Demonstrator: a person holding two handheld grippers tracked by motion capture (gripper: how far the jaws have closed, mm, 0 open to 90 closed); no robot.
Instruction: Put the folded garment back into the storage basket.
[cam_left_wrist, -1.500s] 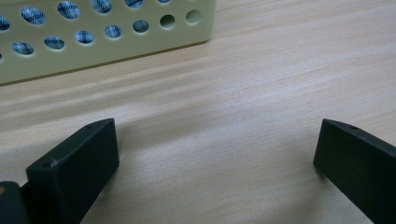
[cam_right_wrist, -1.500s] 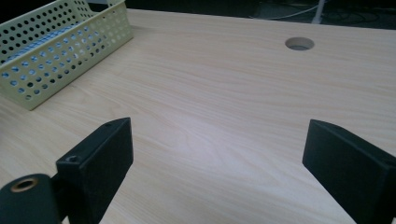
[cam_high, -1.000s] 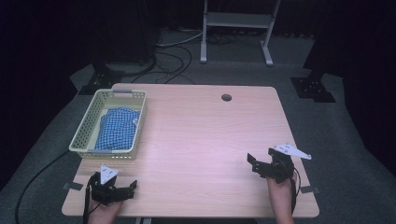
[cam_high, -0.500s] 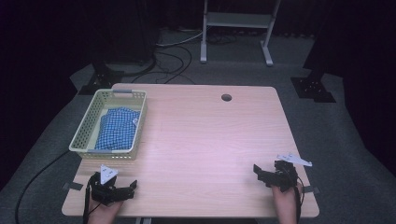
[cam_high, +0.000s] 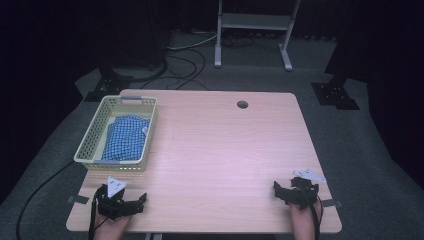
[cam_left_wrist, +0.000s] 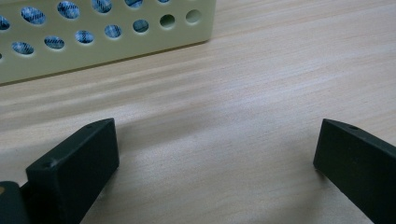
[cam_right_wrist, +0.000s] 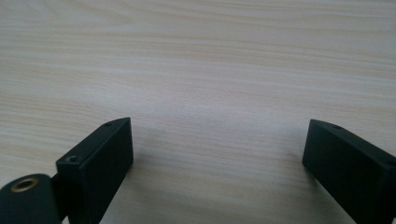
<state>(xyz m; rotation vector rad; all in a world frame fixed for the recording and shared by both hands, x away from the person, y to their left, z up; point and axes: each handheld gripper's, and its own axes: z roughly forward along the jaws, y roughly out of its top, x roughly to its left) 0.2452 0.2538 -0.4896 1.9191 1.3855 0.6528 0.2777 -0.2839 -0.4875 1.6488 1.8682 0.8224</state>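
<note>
Drawing my right gripper (cam_high: 294, 192) back toward the near edge, I rest both on the surface (cam_high: 220, 150), jaws wide and empty; my left gripper (cam_high: 121, 204) sits near the basket (cam_high: 87, 145) holding the blue checked cloth (cam_high: 125, 137).

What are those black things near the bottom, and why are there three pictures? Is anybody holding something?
A person sits at a wooden table and holds a black claw tool in each hand. One picture comes from a camera up high, looking down. There you see the left claw and the right claw near the table's front edge. The other two pictures come from small cameras riding on each claw, so its two black fingers poke up from the bottom. Both claws are open and hold nothing. On the table stands a pale yellow basket with a blue checked cloth inside it. The left claw's camera sees the basket's holey wall close by.
</note>
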